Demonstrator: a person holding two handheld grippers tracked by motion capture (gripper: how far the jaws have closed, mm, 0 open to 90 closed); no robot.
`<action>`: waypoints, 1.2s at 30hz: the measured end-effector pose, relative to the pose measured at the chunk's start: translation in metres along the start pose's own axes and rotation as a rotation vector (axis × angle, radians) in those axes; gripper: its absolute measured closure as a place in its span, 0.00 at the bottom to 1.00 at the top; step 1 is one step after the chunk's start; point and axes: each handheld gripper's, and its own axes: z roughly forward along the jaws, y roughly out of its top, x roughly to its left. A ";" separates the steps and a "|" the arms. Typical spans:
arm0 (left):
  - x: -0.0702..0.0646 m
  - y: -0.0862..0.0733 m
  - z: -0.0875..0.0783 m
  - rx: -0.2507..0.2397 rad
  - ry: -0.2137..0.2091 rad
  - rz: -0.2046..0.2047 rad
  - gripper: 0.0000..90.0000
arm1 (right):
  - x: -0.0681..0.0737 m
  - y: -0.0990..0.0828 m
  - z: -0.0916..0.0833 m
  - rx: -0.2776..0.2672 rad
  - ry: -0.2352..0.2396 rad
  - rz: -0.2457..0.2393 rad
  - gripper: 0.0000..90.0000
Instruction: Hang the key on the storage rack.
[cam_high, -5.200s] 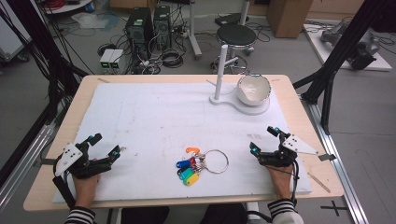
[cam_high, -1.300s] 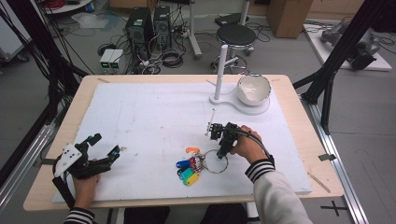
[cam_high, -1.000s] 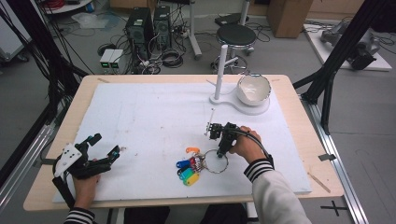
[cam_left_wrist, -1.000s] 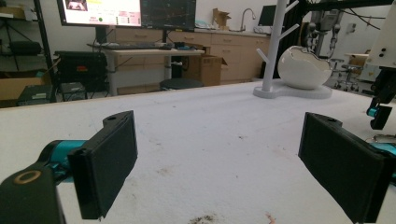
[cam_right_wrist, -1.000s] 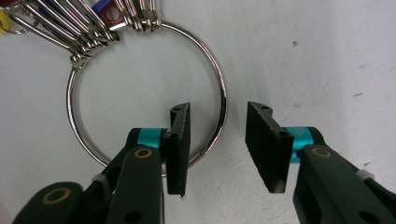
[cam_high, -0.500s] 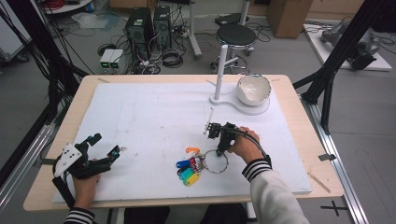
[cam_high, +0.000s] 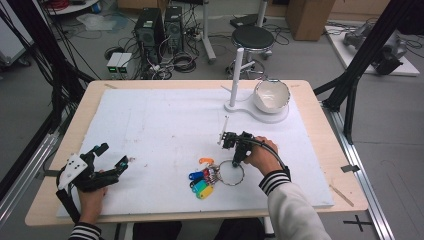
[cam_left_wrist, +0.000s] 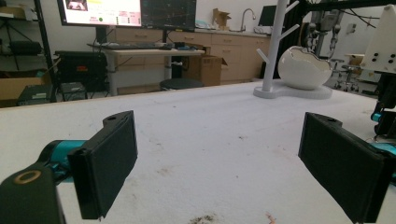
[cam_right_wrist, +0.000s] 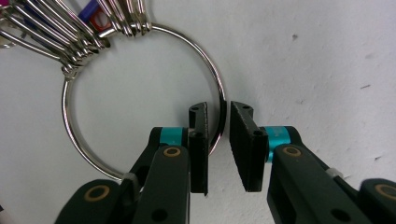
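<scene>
A large metal key ring (cam_high: 243, 176) lies flat on the white mat (cam_high: 160, 125), with several coloured key tags (cam_high: 201, 183) bunched at its left. My right gripper (cam_high: 235, 162) points down at the ring's right side. In the right gripper view the ring's wire (cam_right_wrist: 63, 109) runs between the jaws of the right gripper (cam_right_wrist: 218, 108). Those jaws have just been closing, and a narrow gap still shows on each side of the wire. My left gripper (cam_high: 114, 156) rests at the mat's front left, open and empty, and its jaws (cam_left_wrist: 219, 140) stand wide apart.
A white stand with a branched post (cam_high: 237, 75) and a white bowl (cam_high: 272, 95) sits at the back right of the mat; the same bowl (cam_left_wrist: 303, 67) shows far off in the left gripper view. The table's wooden edge (cam_high: 320, 125) frames the mat.
Since the earliest frame my right hand has come from the table's front right to the key ring. Over the last second both hands have stayed put.
</scene>
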 end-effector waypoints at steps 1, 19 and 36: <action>0.000 0.000 0.000 -0.001 0.000 -0.001 0.13 | 0.000 0.001 -0.001 0.013 -0.010 -0.008 0.88; 0.000 0.000 0.000 -0.002 0.000 0.002 0.13 | 0.006 0.010 0.002 0.060 -0.019 -0.003 0.97; 0.000 0.000 0.000 -0.001 0.000 0.004 0.13 | -0.003 -0.009 -0.025 -0.144 0.032 0.045 0.98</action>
